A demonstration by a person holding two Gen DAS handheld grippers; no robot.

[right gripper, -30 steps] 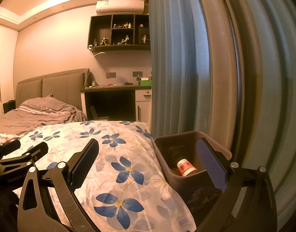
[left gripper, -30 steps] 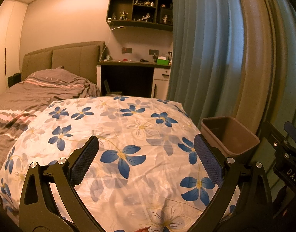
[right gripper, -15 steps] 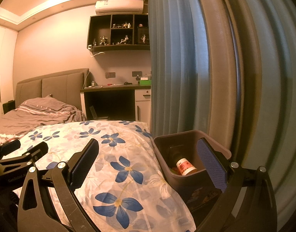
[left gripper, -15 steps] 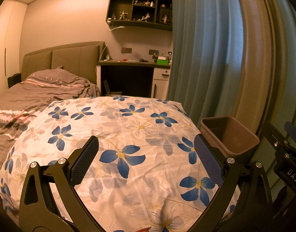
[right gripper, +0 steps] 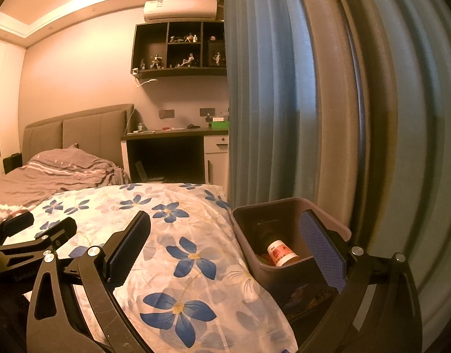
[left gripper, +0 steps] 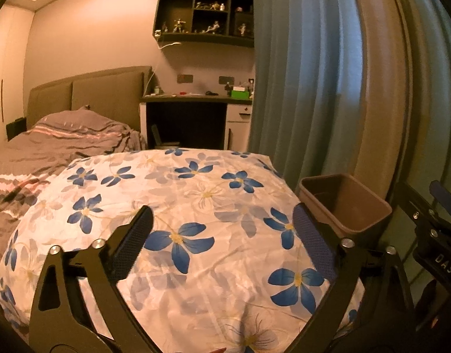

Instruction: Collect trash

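Observation:
A brown trash bin (left gripper: 353, 206) stands on the floor between the bed's right edge and the curtain. Inside it lies a bottle (right gripper: 279, 253) with a red and white label, seen only in the right wrist view. My left gripper (left gripper: 222, 226) hovers over the flowered duvet (left gripper: 196, 194), left of the bin; its jaws are closing a little from wide, with nothing between them. My right gripper (right gripper: 225, 222) is open and holds nothing; its right finger overlaps the bin (right gripper: 247, 235) in the picture. No loose trash shows on the duvet.
Blue curtains (right gripper: 269, 117) hang right behind the bin. A brown striped blanket (left gripper: 48, 147) covers the far half of the bed, before a padded headboard. A desk (left gripper: 196, 100) and dark wall shelves (left gripper: 201, 14) stand at the back.
The left gripper's fingers have drawn in very slightly. Both hands and the bin stay where they were.

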